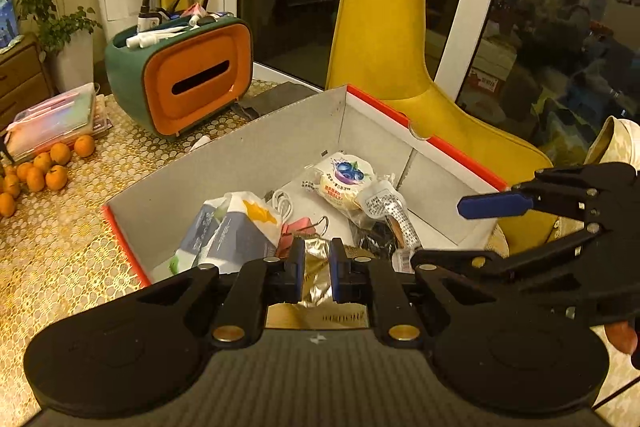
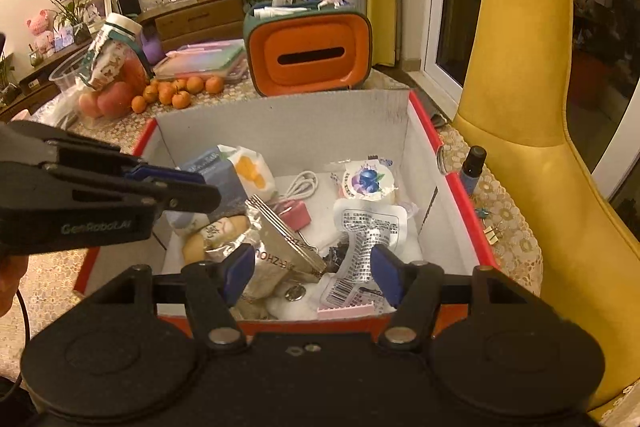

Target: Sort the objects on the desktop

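A red-rimmed cardboard box (image 1: 376,115) holds several items: a blueberry snack pack (image 1: 346,179), a blue-white carton (image 1: 236,231), a white cable (image 1: 282,203), a pink binder clip (image 1: 298,229) and a clear sachet (image 1: 386,203). My left gripper (image 1: 316,273) is shut on a gold foil packet (image 1: 318,267) at the box's near edge. In the right wrist view the box (image 2: 456,187) lies just ahead, and my right gripper (image 2: 312,273) is open and empty over a stack of silver foil packets (image 2: 280,239) and the sachet (image 2: 370,231). The left gripper (image 2: 192,187) comes in from the left.
A green-and-orange tissue box organiser (image 1: 188,75) stands behind the box. Several oranges (image 1: 44,167) and a pastel plastic case (image 1: 52,123) lie to the left. A yellow chair (image 2: 520,107) stands on the right, with a small blue bottle (image 2: 472,167) and binder clips (image 2: 494,231) beside the box.
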Tool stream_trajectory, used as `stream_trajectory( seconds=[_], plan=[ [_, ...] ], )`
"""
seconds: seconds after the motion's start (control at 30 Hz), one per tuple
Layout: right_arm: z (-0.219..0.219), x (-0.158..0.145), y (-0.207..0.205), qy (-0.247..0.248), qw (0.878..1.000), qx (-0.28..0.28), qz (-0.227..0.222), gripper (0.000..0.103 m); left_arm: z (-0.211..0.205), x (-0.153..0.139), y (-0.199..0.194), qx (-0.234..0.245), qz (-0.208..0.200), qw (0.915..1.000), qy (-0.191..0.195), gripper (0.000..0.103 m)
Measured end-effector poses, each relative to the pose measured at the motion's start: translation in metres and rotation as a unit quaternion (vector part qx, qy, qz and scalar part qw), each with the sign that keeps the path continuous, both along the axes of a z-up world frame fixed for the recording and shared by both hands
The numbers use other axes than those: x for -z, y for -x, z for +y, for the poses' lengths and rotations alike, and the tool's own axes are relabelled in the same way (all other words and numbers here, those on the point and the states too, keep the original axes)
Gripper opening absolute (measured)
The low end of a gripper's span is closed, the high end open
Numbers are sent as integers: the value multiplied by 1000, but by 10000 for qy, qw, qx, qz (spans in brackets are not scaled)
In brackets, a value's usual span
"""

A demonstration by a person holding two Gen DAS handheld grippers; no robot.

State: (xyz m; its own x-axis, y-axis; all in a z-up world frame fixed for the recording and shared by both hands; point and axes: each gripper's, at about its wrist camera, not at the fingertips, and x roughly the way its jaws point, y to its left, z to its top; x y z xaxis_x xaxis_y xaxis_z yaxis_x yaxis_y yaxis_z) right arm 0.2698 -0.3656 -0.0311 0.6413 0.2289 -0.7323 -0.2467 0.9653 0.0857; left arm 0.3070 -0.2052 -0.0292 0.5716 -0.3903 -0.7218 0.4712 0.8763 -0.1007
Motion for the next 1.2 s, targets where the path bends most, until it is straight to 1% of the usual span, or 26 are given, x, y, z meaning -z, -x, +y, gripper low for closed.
stream_trajectory(
  seconds=[0.13, 0.17, 0.23, 0.27, 0.33, 0.37, 0.4, 0.53, 0.6, 0.73, 0.8, 0.87, 0.9, 1.0, 1.03, 1.07, 1.1, 1.2],
  plan=[
    [3, -5, 8, -4, 9999, -2, -140, 65, 9, -5, 13, -98, -20, 9999, 33, 11],
    [3, -5, 9, -15, 9999, -12, -148, 65, 11, -6, 16, -123, -47, 9999, 34, 14],
    [5, -6, 12, -24, 9999, -24, -164, 66, 15, -7, 22, -170, -92, 9998, 16, 22],
    [6, -6, 13, -35, 9998, -37, -172, 66, 17, -8, 26, -191, -110, 9998, 10, 29],
    [9, -6, 17, -51, 9998, -82, -187, 66, 22, -9, 31, -238, -140, 9996, 0, 38],
    [11, -7, 19, -44, 9997, -108, -201, 67, 24, -9, 34, -264, -160, 9995, 3, 49],
    [13, -7, 20, -28, 9997, -123, -216, 67, 26, -9, 37, -291, -187, 9994, 2, 56],
    [17, -8, 28, -74, 9995, -166, -258, 69, 34, -11, 47, -366, -244, 9990, 27, 59],
    [19, -8, 31, -94, 9994, -166, -286, 70, 38, -11, 51, -429, -257, 9987, 45, 67],
    [20, -8, 38, -159, 9992, -177, -332, 75, 44, -12, 61, -460, -335, 9984, 41, 71],
    [20, -10, 43, -230, 9988, -189, -391, 78, 48, -12, 65, -500, -355, 9981, 75, 78],
    [20, -12, 46, -304, 9983, -185, -466, 82, 51, -13, 69, -560, -399, 9976, 85, 80],
    [20, -14, 49, -331, 9981, -178, -496, 83, 53, -13, 70, -589, -411, 9974, 100, 83],
    [21, -16, 56, -371, 9972, -201, -612, 87, 56, -12, 76, -652, -426, 9969, 142, 87],
    [21, -18, 58, -372, 9969, -202, -662, 88, 56, -12, 77, -667, -436, 9967, 147, 89],
    [21, -18, 60, -379, 9966, -199, -702, 88, 57, -12, 79, -676, -450, 9966, 152, 96],
    [21, -19, 62, -400, 9962, -200, -744, 89, 57, -12, 82, -685, -475, 9964, 155, 100],
    [22, -22, 68, -376, 9951, -164, -894, 91, 58, -13, 88, -711, -562, 9958, 159, 101]
  ],
)
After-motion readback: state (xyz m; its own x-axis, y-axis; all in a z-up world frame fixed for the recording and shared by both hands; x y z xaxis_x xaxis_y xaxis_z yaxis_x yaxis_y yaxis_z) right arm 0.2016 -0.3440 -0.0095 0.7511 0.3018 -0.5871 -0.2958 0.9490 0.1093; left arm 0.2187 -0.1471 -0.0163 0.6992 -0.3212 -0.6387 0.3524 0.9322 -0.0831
